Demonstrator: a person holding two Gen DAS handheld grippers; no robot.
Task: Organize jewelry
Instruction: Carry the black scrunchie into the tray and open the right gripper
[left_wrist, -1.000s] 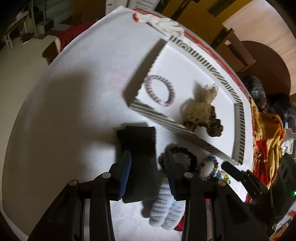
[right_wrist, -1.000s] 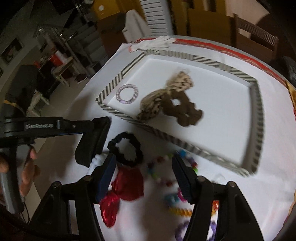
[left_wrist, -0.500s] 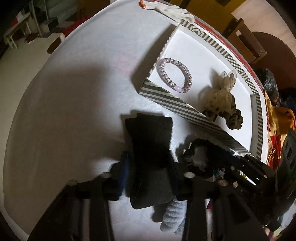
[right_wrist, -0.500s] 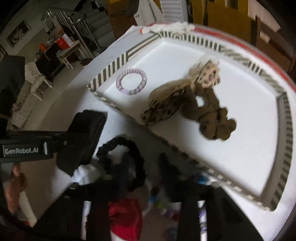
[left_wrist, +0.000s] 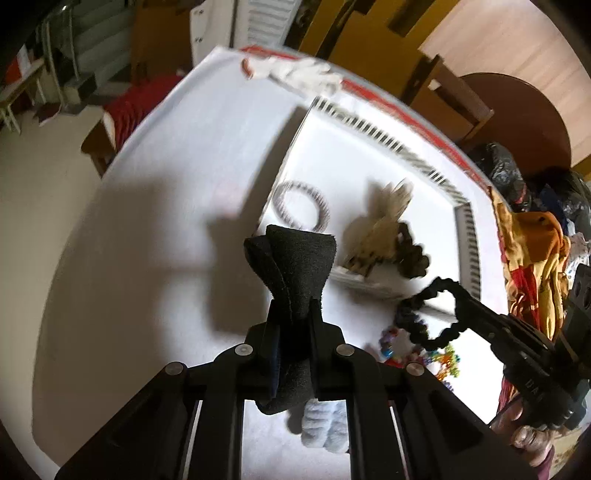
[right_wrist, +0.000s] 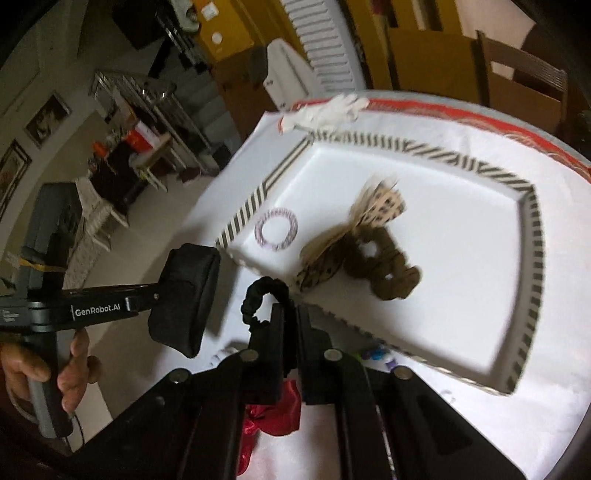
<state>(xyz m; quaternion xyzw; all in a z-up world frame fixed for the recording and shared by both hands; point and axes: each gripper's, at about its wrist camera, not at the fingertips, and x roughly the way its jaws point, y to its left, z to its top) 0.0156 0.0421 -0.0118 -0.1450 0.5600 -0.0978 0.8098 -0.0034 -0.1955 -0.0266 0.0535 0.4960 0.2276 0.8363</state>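
Both tools lifted off counter (left_wrist: 140, 258) | left tool (left_wrist: 293, 314) closing, clamped on black band (left_wrist: 299, 266) | right tool (right_wrist: 290, 314) clamped on black scrunchie (right_wrist: 258, 295)

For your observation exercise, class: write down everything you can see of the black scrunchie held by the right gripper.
The black scrunchie is a thin ring of gathered, ruffled dark fabric, stretched into a loose open loop. One side is pinched in the right gripper, whose jaws are shut on it; the rest curls free to the gripper's left. It hangs lifted off the white tablecloth, above the colourful beads, just outside the striped tray. Nothing else touches it.
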